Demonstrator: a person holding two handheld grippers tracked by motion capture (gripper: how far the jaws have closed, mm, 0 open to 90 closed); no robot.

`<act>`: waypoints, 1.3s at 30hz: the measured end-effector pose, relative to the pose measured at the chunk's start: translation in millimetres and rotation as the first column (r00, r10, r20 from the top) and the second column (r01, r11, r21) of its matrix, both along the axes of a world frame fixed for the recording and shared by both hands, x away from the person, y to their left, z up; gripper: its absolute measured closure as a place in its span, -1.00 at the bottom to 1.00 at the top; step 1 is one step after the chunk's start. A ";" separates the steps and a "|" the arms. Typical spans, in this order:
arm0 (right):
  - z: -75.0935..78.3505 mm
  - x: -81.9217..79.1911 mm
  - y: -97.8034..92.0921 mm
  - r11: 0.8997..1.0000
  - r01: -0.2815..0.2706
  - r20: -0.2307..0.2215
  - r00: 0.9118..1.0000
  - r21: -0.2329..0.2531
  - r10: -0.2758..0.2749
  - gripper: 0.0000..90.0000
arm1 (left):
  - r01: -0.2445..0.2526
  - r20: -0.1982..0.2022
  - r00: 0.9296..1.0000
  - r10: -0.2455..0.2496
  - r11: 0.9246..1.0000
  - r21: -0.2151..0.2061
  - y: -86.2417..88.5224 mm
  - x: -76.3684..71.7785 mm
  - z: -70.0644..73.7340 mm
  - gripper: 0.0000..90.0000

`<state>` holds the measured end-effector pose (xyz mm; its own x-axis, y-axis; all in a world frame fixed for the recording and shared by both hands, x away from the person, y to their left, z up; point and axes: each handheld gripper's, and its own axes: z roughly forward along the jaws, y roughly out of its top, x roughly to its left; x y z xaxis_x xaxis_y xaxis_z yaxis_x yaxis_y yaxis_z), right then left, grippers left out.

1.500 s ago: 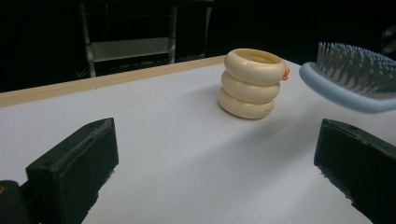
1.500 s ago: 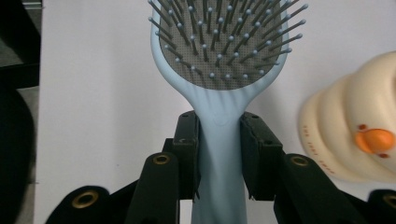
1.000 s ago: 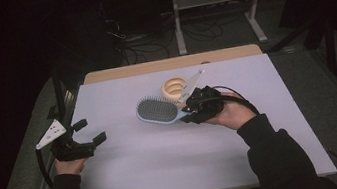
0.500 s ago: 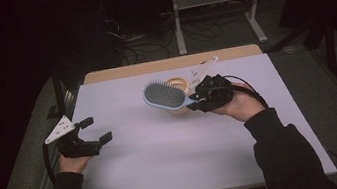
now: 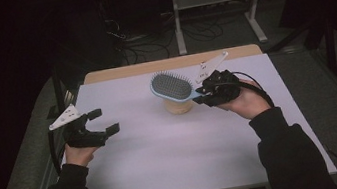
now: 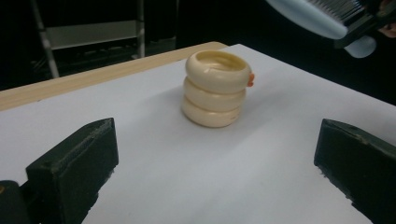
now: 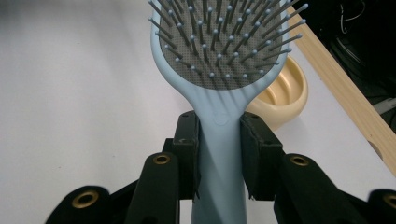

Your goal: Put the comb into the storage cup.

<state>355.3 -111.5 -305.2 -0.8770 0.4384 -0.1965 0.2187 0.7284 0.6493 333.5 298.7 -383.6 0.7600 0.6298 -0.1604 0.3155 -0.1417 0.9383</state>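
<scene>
Hairbrush [image 7: 219,121]: smooth pale-blue plastic, matt grey pad. Ribbed cup [image 6: 215,88]: glossy cream plastic. Table [image 5: 174,149]: matt white top, wooden edge.

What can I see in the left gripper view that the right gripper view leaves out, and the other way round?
The left gripper view alone gives the cream holder's side: three stacked rings with a small orange bit at its rim, seen between the left gripper's wide-apart jaws. The right gripper view alone gives the right gripper clamped on the pale blue hairbrush's handle, bristles facing the camera. Both share the white table, its wooden far edge, the holder and the brush.
</scene>
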 end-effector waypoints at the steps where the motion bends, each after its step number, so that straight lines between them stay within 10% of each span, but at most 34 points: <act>1: 0.1 -0.2 -0.3 1.000 0.001 0.001 1.000 0.000 -0.001 0.52 | 0.004 -0.001 1.000 -0.004 1.000 -0.001 -2.3 0.8 1.9 -1.00; 21: -4.0 -1.3 -3.5 1.000 0.011 0.010 1.000 0.013 -0.011 0.52 | 0.066 -0.008 0.998 -0.066 0.998 0.013 -60.4 20.8 28.6 -1.00; 39: -9.0 -1.0 -5.8 1.000 0.021 0.011 1.000 0.022 -0.022 0.52 | 0.039 -0.097 0.994 -0.045 0.998 -0.055 -99.5 37.3 33.9 -1.00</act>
